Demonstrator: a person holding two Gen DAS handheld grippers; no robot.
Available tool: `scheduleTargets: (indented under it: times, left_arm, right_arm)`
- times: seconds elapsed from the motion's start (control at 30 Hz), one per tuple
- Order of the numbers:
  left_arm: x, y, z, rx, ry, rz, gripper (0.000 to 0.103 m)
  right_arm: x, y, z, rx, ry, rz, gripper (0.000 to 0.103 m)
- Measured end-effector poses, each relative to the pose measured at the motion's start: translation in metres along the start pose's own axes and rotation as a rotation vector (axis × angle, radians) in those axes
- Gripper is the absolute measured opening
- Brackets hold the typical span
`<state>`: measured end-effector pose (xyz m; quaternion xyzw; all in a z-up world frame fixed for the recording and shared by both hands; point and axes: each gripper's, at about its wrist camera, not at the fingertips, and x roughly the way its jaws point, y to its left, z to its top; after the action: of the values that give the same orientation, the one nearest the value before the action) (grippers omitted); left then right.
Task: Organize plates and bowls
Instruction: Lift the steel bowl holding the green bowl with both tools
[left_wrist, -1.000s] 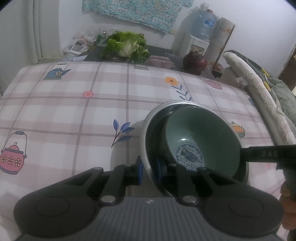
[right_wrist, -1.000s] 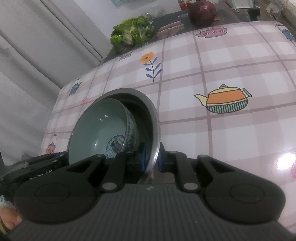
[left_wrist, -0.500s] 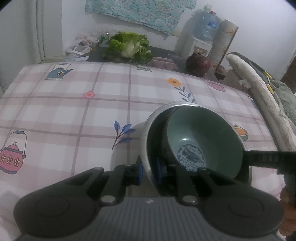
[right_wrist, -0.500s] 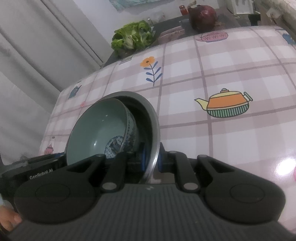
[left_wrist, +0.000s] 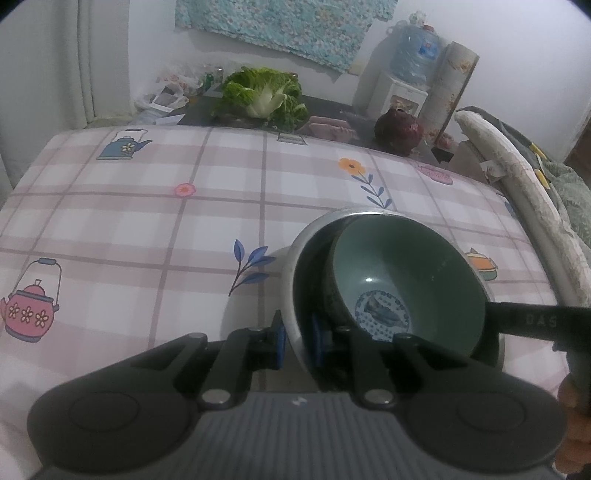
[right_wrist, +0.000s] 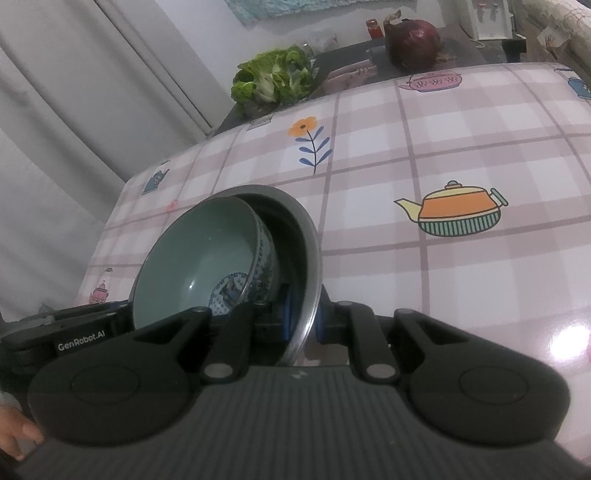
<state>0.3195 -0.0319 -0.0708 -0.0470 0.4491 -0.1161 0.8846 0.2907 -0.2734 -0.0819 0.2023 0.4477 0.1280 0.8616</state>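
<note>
A green-glazed ceramic bowl (left_wrist: 406, 273) with a blue pattern sits tilted inside a larger steel bowl (left_wrist: 291, 266). My left gripper (left_wrist: 297, 339) is shut on the steel bowl's near rim. My right gripper (right_wrist: 303, 321) is shut on the opposite rim of the steel bowl (right_wrist: 312, 251), with the green bowl (right_wrist: 199, 266) leaning to its left. Both bowls are held just above the checked tablecloth (left_wrist: 147, 229). The right gripper's body shows at the right edge of the left wrist view.
Beyond the table's far edge a dark counter holds a cabbage (left_wrist: 264, 96) and a red cabbage (left_wrist: 399, 129). A water dispenser (left_wrist: 406, 74) stands behind. A padded chair back (left_wrist: 517, 184) runs along the table's right side. A curtain (right_wrist: 74, 110) hangs on the left.
Both grippers and the bowls have risen and drawn back a little from the table; the grip on the steel bowl is unchanged.
</note>
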Motion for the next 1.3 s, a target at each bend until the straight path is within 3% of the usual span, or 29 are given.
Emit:
scheduleTargets:
  times: [1.3]
  left_arm:
    - [-0.022,-0.003,0.004,0.006,-0.046,0.006,0.015]
  right_arm:
    - [-0.011,0.008,0.004,-0.017,-0.033,0.014,0.012]
